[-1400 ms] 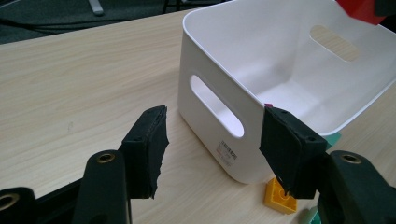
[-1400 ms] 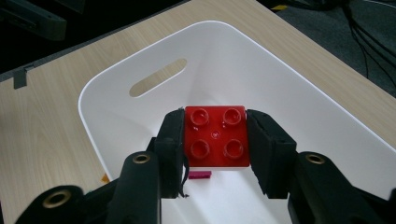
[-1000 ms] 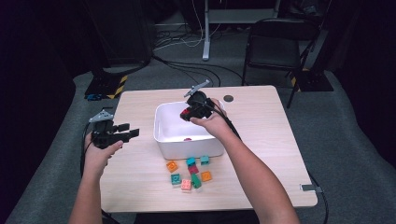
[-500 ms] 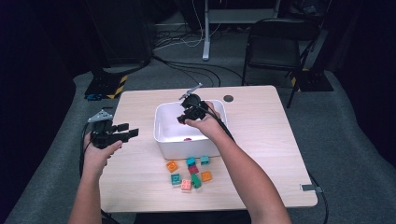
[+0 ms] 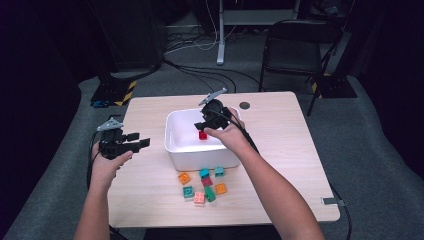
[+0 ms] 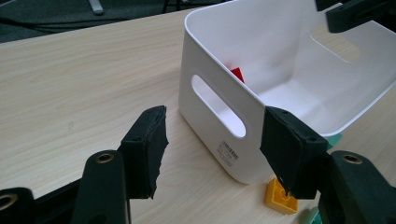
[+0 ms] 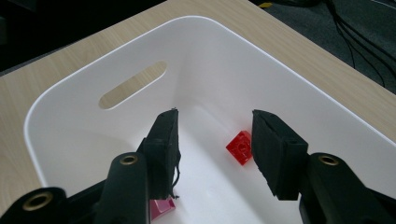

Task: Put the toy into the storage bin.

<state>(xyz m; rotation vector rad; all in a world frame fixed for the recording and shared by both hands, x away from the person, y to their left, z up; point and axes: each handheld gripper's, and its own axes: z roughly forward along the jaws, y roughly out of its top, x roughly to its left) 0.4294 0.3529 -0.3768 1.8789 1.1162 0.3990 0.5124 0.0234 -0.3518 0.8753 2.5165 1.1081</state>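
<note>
my right hand-held gripper (image 7: 215, 154) hangs over the white plastic bin (image 5: 175, 147) on the pale wooden desk (image 5: 280, 130), its jaws just opened and empty. the small red plastic brick (image 7: 239, 147) lies loose on the bin floor below them, a pink brick (image 7: 161, 207) nearby. my left hand-held gripper (image 6: 212, 149) is held open beside the bin, gripping nothing.

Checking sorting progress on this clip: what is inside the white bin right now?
The white bin holds a red block, lying loose between the open jaws of the right gripper, and a pink block partly hidden behind one jaw. That gripper covers the nearest part of the floor.
</note>
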